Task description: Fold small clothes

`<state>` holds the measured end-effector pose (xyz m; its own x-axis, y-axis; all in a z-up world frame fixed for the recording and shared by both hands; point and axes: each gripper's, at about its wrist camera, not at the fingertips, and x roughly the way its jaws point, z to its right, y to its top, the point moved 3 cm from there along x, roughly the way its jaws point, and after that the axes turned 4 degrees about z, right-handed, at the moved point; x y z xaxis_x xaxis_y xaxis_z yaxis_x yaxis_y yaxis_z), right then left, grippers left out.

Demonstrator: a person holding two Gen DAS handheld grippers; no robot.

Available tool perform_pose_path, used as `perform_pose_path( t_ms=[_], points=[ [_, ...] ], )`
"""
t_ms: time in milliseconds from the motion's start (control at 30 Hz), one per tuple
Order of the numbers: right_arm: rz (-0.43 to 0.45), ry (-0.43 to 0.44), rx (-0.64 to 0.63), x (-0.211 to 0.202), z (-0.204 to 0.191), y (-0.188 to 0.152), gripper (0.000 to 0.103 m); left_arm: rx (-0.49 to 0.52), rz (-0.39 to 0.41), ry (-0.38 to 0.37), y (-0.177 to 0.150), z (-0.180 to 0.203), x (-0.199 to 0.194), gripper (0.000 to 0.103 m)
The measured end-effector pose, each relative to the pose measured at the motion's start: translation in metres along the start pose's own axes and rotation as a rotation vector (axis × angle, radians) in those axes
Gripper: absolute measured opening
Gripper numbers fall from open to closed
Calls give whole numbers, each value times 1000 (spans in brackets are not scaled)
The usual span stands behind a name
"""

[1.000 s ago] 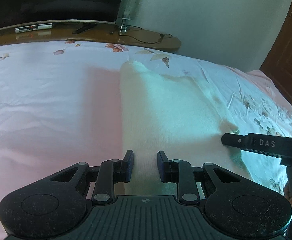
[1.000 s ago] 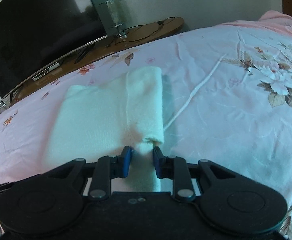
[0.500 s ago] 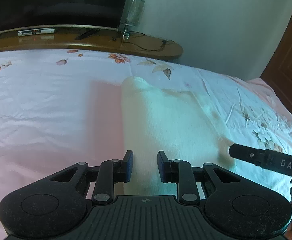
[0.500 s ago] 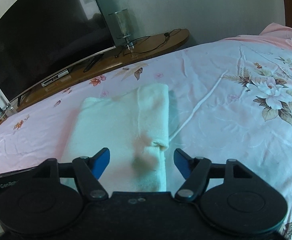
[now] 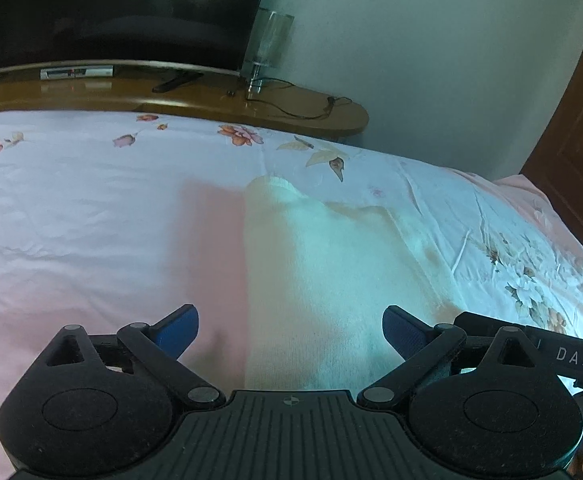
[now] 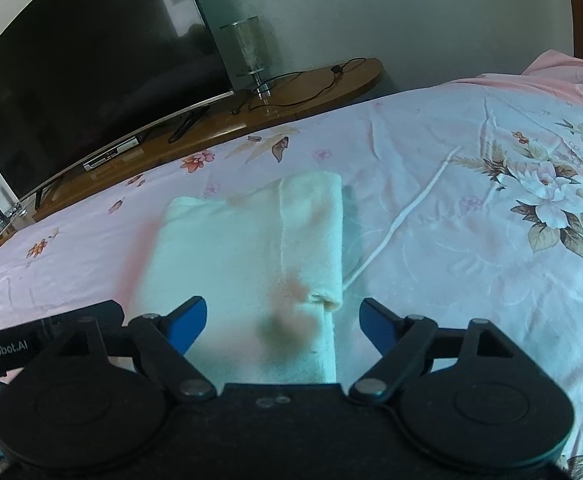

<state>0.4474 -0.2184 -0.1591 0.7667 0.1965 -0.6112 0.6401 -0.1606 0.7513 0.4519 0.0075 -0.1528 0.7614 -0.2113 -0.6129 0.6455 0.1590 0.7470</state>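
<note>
A pale cream knitted garment (image 5: pixel 331 264) lies folded flat on the pink floral bedsheet (image 5: pixel 91 208). In the right wrist view the garment (image 6: pixel 251 248) shows a folded strip along its right side. My left gripper (image 5: pixel 290 330) is open and empty, hovering over the garment's near edge. My right gripper (image 6: pixel 282 322) is open and empty over the near right part of the garment. The right gripper's body (image 5: pixel 563 356) shows at the right of the left wrist view. The left gripper's body (image 6: pixel 31 344) shows at the left of the right wrist view.
A wooden TV bench (image 6: pixel 291 96) runs along the far side of the bed, with a large dark TV (image 6: pixel 91 68), a glass lamp (image 6: pixel 251 52) and cables. A brown door (image 5: pixel 571 140) stands at the right. A white cord (image 6: pixel 403 216) lies on the sheet right of the garment.
Both grippers were shut on the garment's near edge a second ago. The right one opened first, then the left. Both have drawn back and up a little; the garment stays flat.
</note>
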Motion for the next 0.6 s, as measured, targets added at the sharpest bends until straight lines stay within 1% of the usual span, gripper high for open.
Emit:
perform_pose_path(
  t_ms=[100, 267, 300, 333, 367, 433, 500, 600],
  points=[
    [-7, 0, 5, 4, 3, 0, 84, -17, -11, -2, -1, -2, 5, 98],
    [-29, 10, 29, 16, 8, -1, 85, -89, -52, -41, -2, -9, 19, 97],
    [-35, 17, 41, 18, 10, -2, 85, -106, -60, -50, -3, -11, 22, 92],
    [-41, 25, 56, 21, 12, -2, 85, -119, -72, -57, -4, -12, 25, 82],
    [-47, 27, 69, 23, 14, -2, 85, -133, -91, -63, -5, -14, 30, 79],
    [-55, 26, 84, 28, 18, -3, 85, -159, -120, -69, -10, -17, 38, 77],
    [-60, 20, 88, 30, 21, -3, 85, -154, -124, -61, -13, -18, 42, 77],
    [-67, 22, 77, 34, 19, -4, 85, -157, -132, -66, -16, -18, 47, 78]
  ],
)
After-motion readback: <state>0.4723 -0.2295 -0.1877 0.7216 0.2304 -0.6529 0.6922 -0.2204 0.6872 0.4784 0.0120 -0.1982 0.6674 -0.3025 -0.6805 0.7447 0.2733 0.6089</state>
